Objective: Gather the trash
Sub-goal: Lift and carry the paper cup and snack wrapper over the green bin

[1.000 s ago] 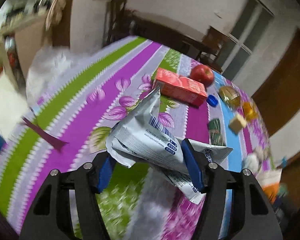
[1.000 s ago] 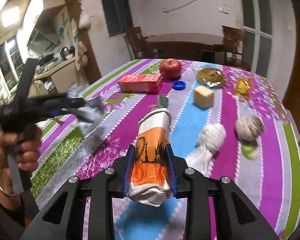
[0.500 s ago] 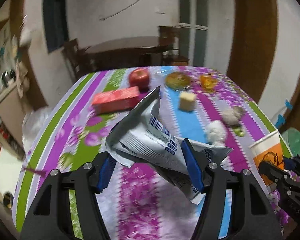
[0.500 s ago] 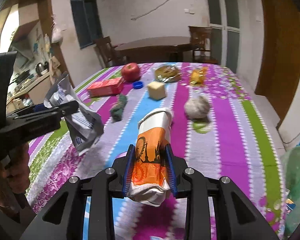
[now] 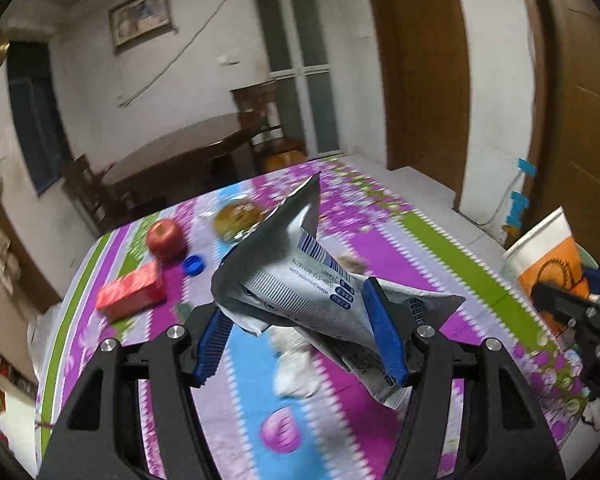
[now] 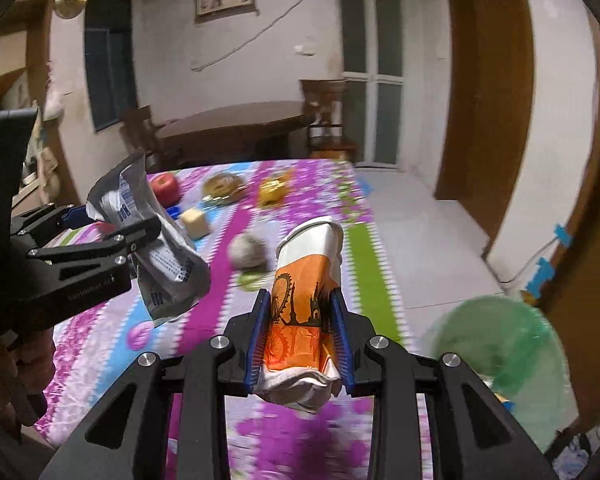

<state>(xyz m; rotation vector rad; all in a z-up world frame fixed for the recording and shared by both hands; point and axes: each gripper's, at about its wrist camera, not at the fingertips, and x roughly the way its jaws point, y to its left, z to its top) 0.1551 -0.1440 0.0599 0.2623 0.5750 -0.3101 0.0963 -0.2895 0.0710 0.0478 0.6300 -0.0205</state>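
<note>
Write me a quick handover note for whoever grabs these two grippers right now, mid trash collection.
Left gripper: shut on the silver wrapper, held above the table.
Right gripper: shut on the crushed orange-and-white paper cup.
Green bin bag sits off the table's corner, low right in the right wrist view.
Done: both pieces picked up.
Left: drop both in the bag. A blue bottle cap and a crumpled ball remain on the table, likely trash; apple and red box probably stay.

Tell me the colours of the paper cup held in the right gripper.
The paper cup is white above, orange below, with black skyline silhouettes; clearest in the right wrist view.
</note>
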